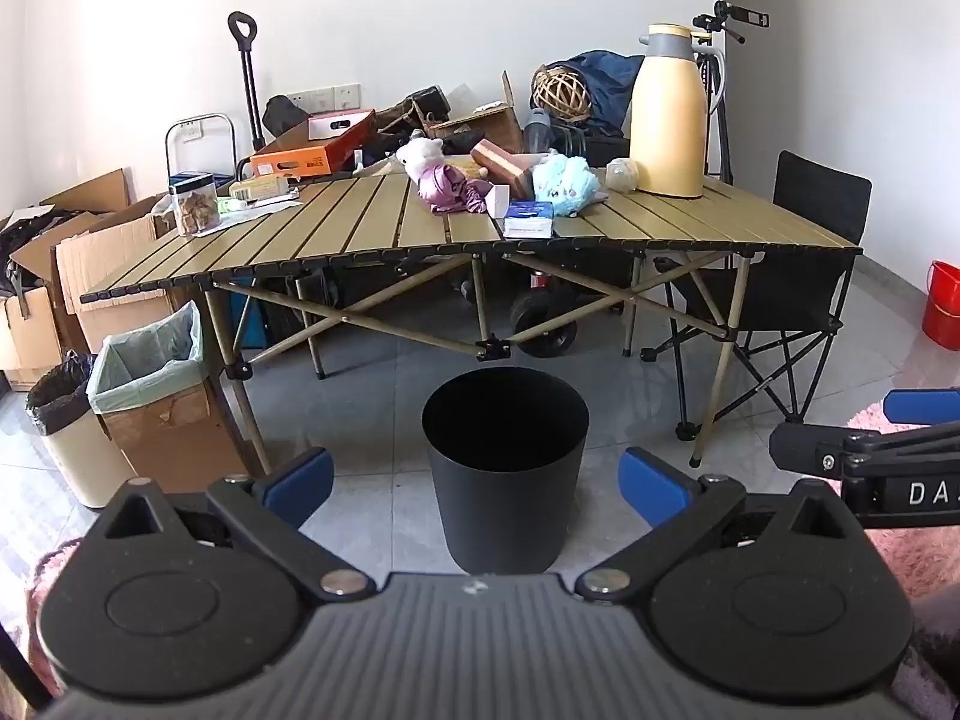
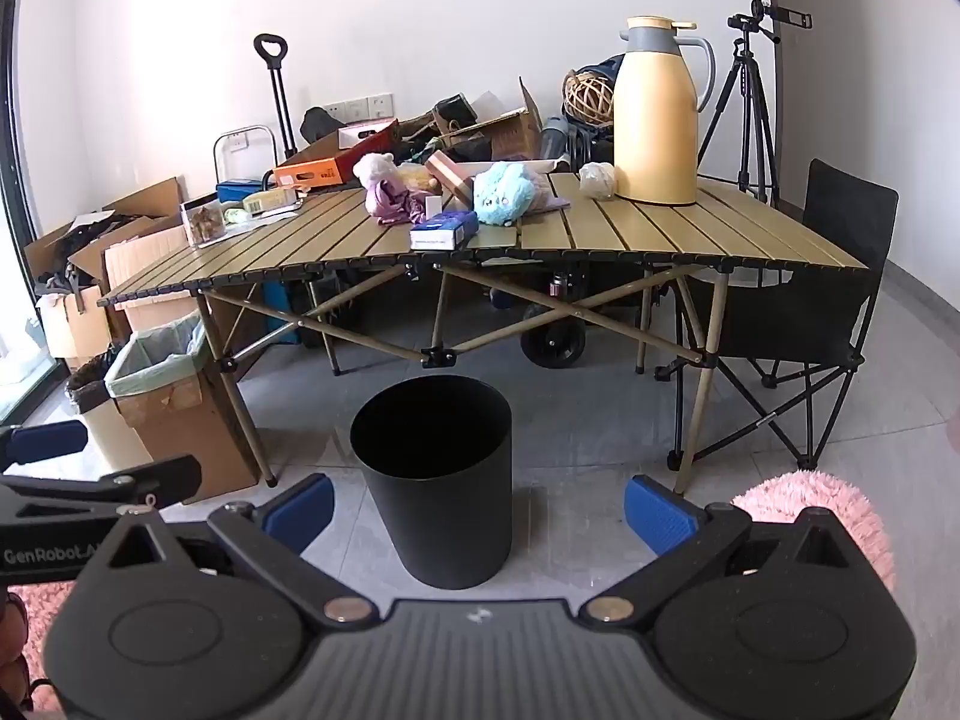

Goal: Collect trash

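A black round bin stands open on the grey floor before a slatted folding table. On the table lie a crumpled paper ball, a blue tissue box, a small white box, plush toys and a purple cloth. My left gripper is open above the bin's near side, holding nothing. My right gripper is open too, with nothing between its blue pads. Each gripper shows at the edge of the other's view.
A tall yellow thermos stands at the table's right end. A lined cardboard box and a cream bin sit at the left, a black folding chair and red bucket at the right. A pink rug lies nearby.
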Demonstrator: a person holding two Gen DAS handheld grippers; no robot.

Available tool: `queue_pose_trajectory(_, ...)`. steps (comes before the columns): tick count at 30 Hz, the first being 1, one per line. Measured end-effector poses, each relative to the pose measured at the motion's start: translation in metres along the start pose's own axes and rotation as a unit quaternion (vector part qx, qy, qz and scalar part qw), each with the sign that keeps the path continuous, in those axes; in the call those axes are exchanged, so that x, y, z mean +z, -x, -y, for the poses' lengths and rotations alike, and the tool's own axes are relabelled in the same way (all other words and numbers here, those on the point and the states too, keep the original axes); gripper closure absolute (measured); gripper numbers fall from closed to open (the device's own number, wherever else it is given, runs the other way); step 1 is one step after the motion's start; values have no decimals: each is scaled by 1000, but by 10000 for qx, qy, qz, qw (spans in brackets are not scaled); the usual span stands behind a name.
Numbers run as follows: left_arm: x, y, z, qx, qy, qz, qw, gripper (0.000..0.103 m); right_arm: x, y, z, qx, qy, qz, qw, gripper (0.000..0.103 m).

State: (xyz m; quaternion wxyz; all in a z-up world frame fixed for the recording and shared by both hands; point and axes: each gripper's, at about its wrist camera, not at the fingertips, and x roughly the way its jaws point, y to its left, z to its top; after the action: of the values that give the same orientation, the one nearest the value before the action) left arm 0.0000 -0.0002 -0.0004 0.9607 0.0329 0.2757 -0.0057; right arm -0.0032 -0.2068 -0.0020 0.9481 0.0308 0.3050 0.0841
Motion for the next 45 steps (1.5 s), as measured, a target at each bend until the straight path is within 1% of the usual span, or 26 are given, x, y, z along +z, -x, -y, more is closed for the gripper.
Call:
queue_pose_trajectory(9, 2, 2, 4, -34, 4, -8, 10000, 0, 0, 1, 0, -6, 8, 8, 10000, 0)
queue_pose_trajectory(45, 2, 2, -3, -87, 71, 38, 9999, 0, -2, 0, -1, -19, 37, 47, 10000, 0)
